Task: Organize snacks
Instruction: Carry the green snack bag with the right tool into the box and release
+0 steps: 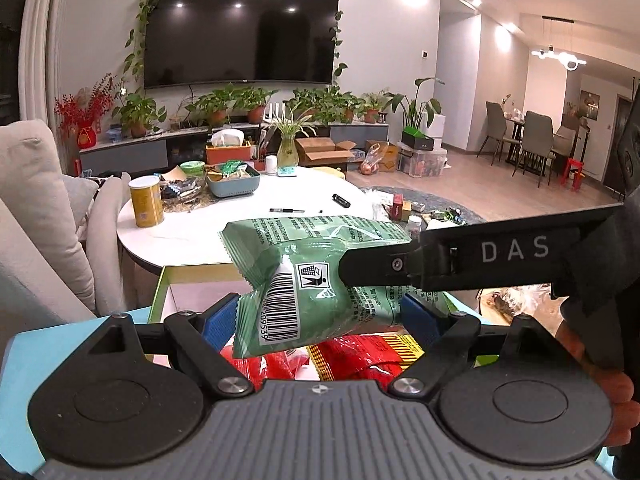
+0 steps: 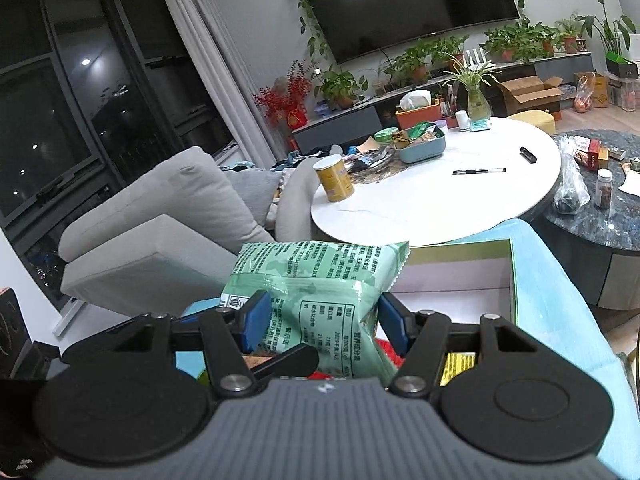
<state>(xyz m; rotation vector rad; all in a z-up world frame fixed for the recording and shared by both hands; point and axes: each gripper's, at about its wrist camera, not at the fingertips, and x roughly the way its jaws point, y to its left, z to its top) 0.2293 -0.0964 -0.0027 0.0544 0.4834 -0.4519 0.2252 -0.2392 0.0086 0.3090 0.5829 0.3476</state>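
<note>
Left wrist view: both grippers (image 1: 318, 316) (image 2: 318, 322) clamp the green snack bag (image 1: 316, 276), apparently hiding red packets (image 1: 352, 356) below.

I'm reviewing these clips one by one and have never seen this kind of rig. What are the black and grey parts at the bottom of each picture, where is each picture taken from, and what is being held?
There is no robot here. A person holds a hand-held two-finger gripper in each hand, and each carries a wide-angle camera looking forward along its fingers, so its own body fills the bottom of its picture.

One picture looks from the left gripper, the other from the right gripper. Both grip the same green snack bag, which sits between their blue pads. In the left view, the black bar marked DAS is the right gripper's finger.

Below the bag is an open box holding red snack packets. Beyond is a white round table with a yellow can, a pen and a teal tray.
</note>
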